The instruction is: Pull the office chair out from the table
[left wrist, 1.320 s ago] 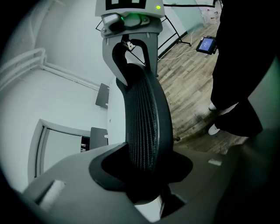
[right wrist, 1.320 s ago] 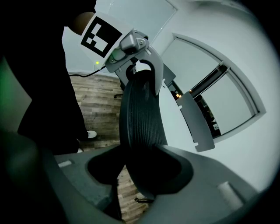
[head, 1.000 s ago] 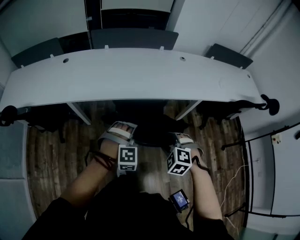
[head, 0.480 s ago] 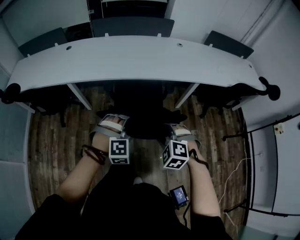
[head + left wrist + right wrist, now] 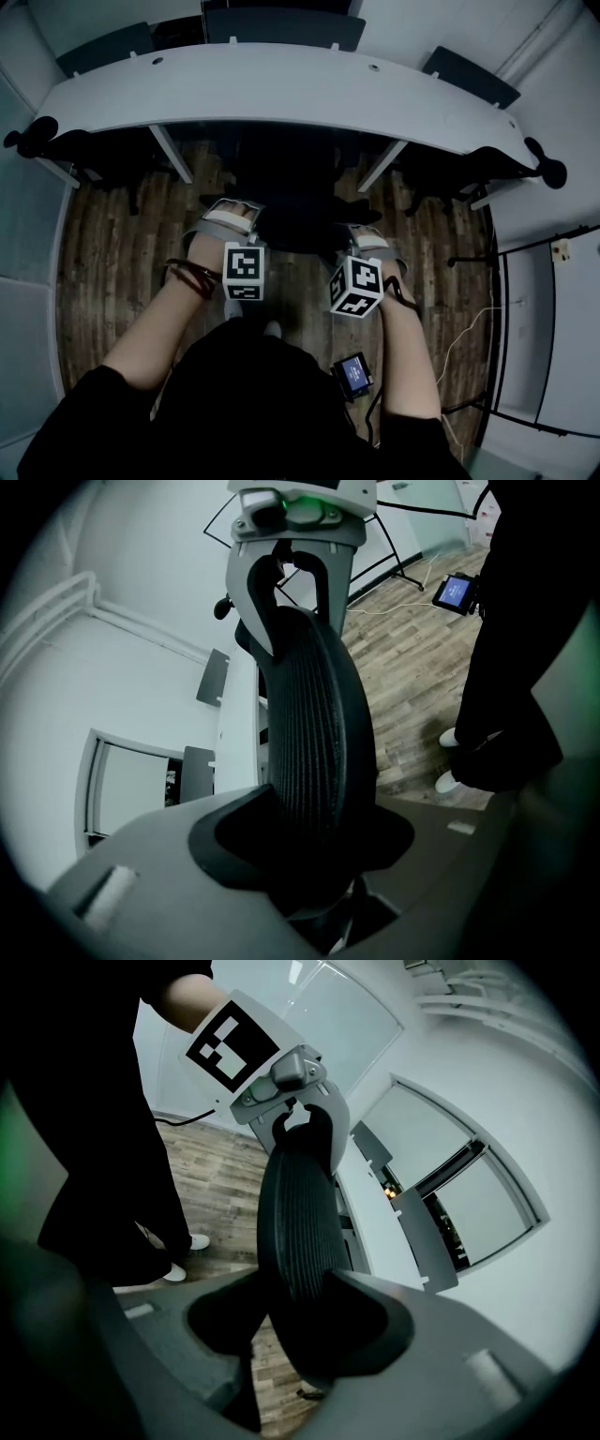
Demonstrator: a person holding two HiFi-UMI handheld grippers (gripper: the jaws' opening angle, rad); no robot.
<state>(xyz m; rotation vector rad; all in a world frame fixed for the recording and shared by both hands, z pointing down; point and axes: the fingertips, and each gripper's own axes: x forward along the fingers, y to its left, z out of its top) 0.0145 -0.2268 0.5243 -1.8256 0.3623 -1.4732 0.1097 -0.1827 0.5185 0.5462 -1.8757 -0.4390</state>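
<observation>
At twelve o'clock, my left gripper (image 5: pixel 229 214) and right gripper (image 5: pixel 367 241) clamp the office chair (image 5: pixel 314 733) by its backrest, spaced to pull straight.

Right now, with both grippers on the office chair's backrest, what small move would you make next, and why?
I would probably pull straight back toward the person, both hands evenly. The left gripper and right gripper are each shut on the top edge of the office chair backrest, and the seat seems to sit partly under the white table.

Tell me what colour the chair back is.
The chair back is black, clearest in the left gripper view.
</observation>
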